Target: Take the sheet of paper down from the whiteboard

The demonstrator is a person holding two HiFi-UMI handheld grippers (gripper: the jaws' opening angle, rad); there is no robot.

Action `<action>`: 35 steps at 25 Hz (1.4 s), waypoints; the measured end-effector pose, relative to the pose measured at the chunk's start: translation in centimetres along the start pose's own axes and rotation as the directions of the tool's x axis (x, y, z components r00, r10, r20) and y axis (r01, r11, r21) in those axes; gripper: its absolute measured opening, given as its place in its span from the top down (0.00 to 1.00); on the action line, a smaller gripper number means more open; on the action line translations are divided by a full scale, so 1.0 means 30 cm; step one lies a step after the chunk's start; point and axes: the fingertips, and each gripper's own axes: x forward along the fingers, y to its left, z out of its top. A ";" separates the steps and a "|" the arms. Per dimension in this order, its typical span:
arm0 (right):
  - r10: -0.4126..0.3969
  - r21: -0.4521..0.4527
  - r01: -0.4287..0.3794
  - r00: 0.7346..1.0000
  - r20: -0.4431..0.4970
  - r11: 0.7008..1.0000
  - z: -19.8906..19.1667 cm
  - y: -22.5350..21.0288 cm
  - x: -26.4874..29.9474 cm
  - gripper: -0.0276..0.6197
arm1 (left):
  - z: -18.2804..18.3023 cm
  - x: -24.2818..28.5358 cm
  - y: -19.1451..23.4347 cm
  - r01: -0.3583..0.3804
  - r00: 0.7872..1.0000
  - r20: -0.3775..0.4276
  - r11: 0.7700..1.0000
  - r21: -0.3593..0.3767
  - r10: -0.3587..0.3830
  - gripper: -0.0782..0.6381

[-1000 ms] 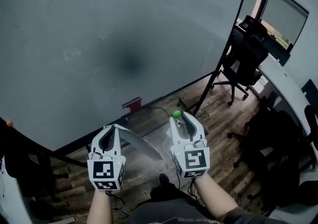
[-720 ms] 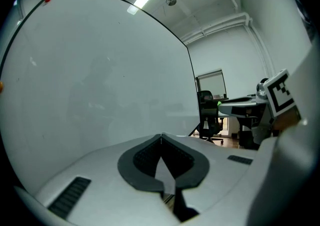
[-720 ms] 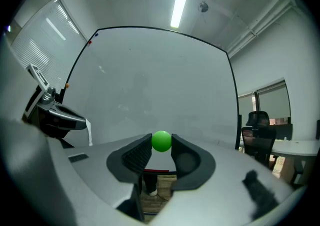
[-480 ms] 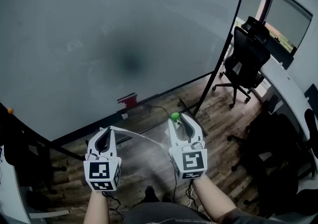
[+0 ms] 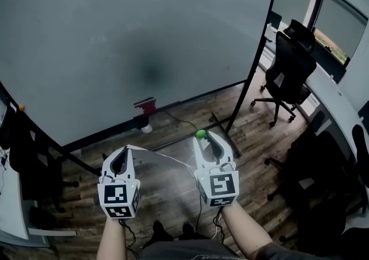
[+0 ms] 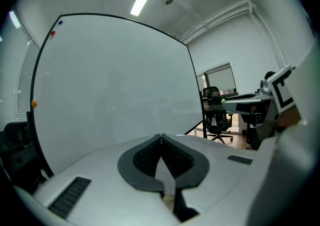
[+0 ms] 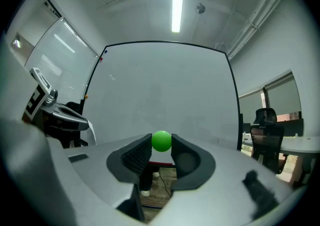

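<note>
The whiteboard [image 5: 144, 34] stands bare ahead of me. The sheet of paper [image 5: 163, 157] hangs edge-on over the floor, reaching from my left gripper [image 5: 128, 149] toward the right one. In the left gripper view the jaws [image 6: 161, 137] are shut on the sheet's thin edge [image 6: 165, 172]. My right gripper [image 5: 202, 137] is shut on a small green ball [image 5: 200, 134], which sits between its pads [image 7: 134, 156] in the right gripper view. Both grippers point at the board from a short way off.
A red item [image 5: 144, 105] sits on the board's bottom rail and an orange dot [image 5: 21, 108] at its left edge. The board's stand leg [image 5: 230, 132] crosses the wooden floor. A black office chair [image 5: 291, 60] and a desk [image 5: 334, 94] stand at the right.
Both grippers have drawn back from the whiteboard, still holding the paper and the green ball. More floor now shows between them and the board's base.
</note>
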 end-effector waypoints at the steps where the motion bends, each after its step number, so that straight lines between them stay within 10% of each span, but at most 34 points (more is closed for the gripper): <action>1: 0.001 0.000 -0.001 1.000 -0.002 1.000 0.002 0.005 -0.013 0.76 | 0.001 -0.009 -0.005 0.002 1.000 0.001 1.000 0.001 -0.002 0.87; 35: -0.152 -0.089 0.151 0.988 -0.014 0.985 0.085 0.788 -0.410 0.76 | -0.170 -0.583 0.336 0.221 0.970 0.098 0.975 0.014 -0.221 0.87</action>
